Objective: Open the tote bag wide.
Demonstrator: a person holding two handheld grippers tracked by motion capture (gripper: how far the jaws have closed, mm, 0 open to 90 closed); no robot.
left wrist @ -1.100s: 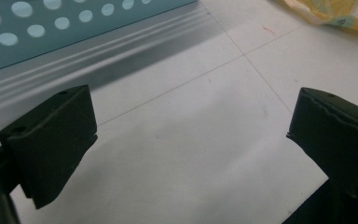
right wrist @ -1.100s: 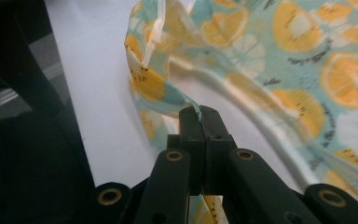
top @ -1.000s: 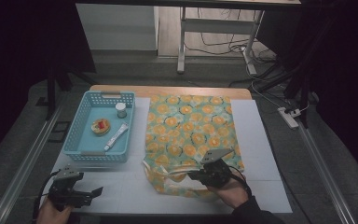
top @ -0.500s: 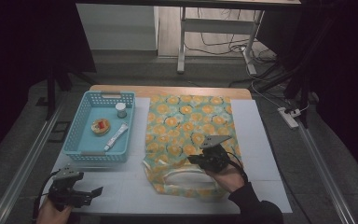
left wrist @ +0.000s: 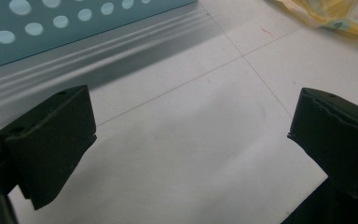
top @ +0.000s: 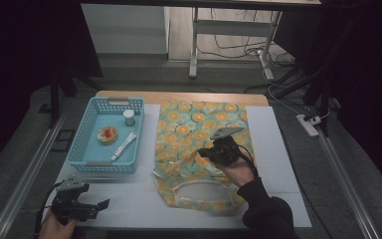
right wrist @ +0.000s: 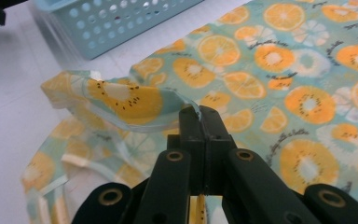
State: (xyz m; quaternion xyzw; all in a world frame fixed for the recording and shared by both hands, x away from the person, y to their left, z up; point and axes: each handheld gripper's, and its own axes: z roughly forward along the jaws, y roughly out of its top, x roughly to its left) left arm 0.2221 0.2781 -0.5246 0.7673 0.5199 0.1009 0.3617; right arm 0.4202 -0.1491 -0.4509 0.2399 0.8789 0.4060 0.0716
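A fruit-print bag [top: 199, 134] of teal and orange lies flat on the white table [top: 273, 149], with its handle cut-out [top: 199, 190] toward the near edge. My right gripper [top: 205, 151] is shut on the bag's near edge and holds it lifted over the bag's middle. In the right gripper view the jaws pinch a thin fold of the bag [right wrist: 121, 100] at the right gripper [right wrist: 200, 112]. My left gripper [top: 99, 204] rests at the near left of the table, open, and in the left gripper view the left gripper [left wrist: 191, 135] has only bare table between its jaws.
A light blue basket [top: 84, 162] stands left of the bag and holds a small jar [top: 129, 117], a round tin [top: 107, 134] and a tube [top: 124, 146]. The basket wall [left wrist: 74, 23] is close ahead of my left gripper. Dark floor and cables lie beyond the table.
My right gripper has moved away from the near edge toward the bag's middle, drawing the pinched edge with it and folding the bag over. The left gripper has stayed put.
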